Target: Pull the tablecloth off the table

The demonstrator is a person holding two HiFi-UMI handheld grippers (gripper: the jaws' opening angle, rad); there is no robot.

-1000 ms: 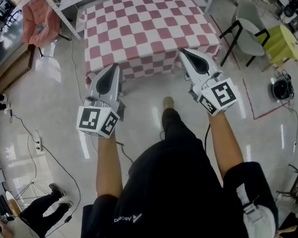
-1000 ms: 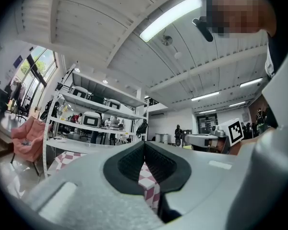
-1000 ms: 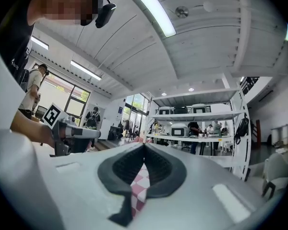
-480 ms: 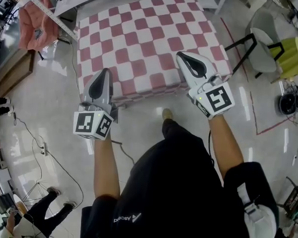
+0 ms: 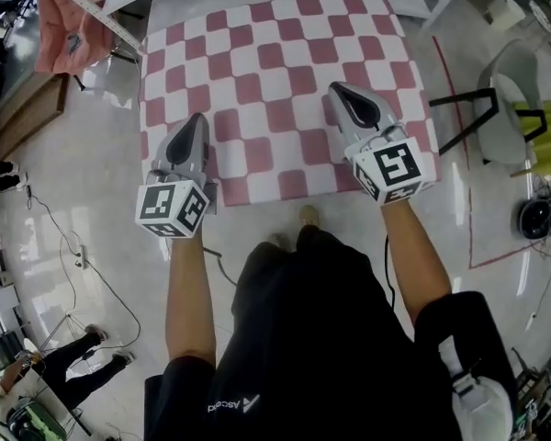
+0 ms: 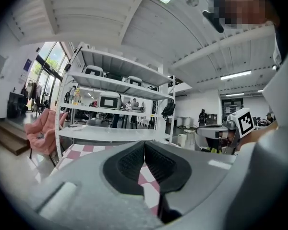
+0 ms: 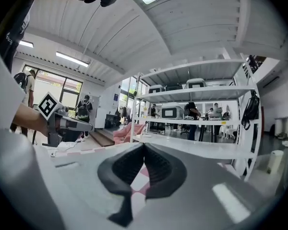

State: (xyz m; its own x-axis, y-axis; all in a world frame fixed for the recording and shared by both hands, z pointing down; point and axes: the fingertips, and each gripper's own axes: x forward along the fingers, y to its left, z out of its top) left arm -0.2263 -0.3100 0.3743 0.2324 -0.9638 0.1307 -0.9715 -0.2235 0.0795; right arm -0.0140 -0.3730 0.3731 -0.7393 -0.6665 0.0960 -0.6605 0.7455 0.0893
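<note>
Glossy floor (image 5: pixel 83 182) surrounds the pink-and-white checked tablecloth (image 5: pixel 275 72). The cloth lies spread flat at 12 o'clock and covers the desk beneath it. Its near edge ends just beyond the person's shoe (image 5: pixel 309 215). The left gripper (image 5: pixel 198 119), toward 9 o'clock, and the right gripper (image 5: pixel 336 88), toward 3 o'clock, reach over the cloth's near half. Both pairs of fingers are pressed together, with nothing clamped between them.
</note>
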